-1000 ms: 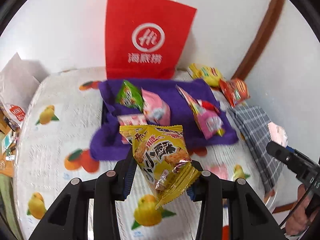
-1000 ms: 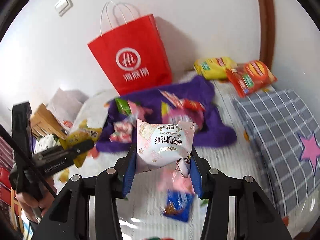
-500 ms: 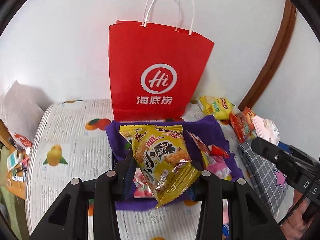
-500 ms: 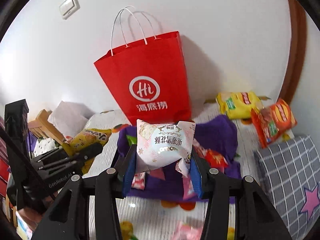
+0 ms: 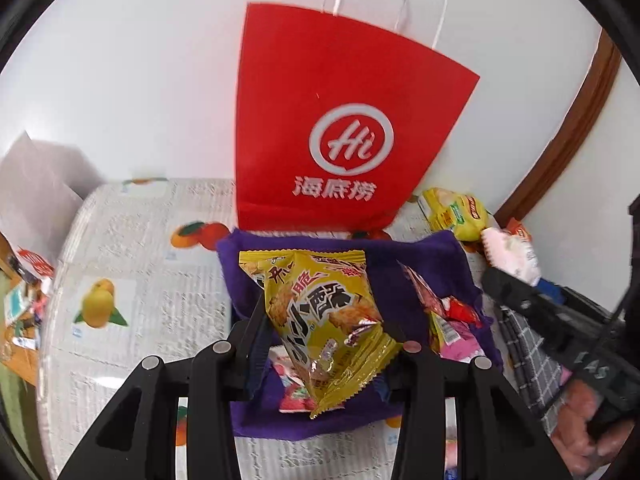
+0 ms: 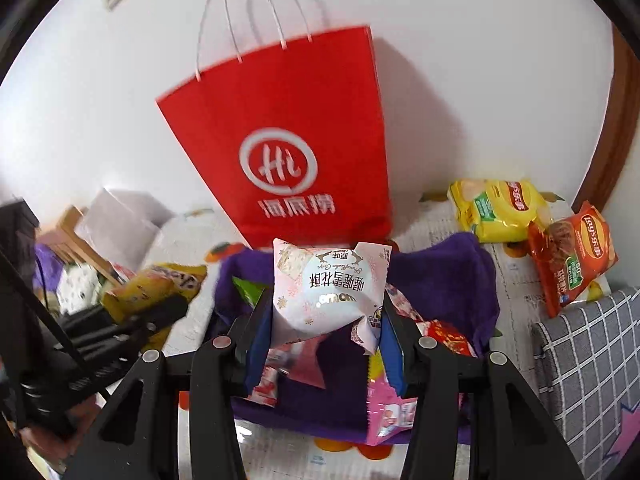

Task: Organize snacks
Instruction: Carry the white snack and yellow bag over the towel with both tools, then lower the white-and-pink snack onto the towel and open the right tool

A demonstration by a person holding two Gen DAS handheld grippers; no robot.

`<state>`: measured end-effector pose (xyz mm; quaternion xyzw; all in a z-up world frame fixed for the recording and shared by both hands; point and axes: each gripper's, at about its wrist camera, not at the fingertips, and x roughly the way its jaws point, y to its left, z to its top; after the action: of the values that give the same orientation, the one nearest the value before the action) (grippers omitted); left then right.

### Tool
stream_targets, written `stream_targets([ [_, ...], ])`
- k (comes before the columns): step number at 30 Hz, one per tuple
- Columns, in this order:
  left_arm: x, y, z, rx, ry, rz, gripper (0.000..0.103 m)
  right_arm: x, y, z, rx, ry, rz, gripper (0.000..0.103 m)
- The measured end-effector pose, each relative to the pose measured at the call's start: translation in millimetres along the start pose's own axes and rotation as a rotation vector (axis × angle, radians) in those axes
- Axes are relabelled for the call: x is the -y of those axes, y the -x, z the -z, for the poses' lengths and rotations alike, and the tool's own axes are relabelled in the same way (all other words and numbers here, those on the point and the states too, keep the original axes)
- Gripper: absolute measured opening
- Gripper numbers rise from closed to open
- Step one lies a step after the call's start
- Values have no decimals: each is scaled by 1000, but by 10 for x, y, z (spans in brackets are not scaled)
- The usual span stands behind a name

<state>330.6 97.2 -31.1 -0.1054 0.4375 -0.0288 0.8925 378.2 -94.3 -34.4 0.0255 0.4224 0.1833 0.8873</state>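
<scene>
Snacks, part sorted: several lie in the purple basket (image 5: pixel 448 256) before the red bag (image 5: pixel 340 120); two chip bags (image 6: pixel 532 232) remain right of it. Left hand-held gripper (image 5: pixel 320 344) pinches a yellow packet (image 5: pixel 320 320), right hand-held gripper (image 6: pixel 320 340) a white packet (image 6: pixel 328 292). Since earlier, both have neared the bag.

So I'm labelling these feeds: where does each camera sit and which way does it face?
Left wrist: on the left tongs, looking down its fingers at the yellow snack pack they grip; the other tongs and a hand show at right.
Right wrist: on the right tongs, gripping the pink-white pack; the other tongs show at left.
Both share the red bag and purple cloth.
</scene>
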Motion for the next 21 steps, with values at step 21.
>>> stream_targets([
  [21,156,-148,53,-29,-39,-20,40,141,-197,37,-64,-6,46,49],
])
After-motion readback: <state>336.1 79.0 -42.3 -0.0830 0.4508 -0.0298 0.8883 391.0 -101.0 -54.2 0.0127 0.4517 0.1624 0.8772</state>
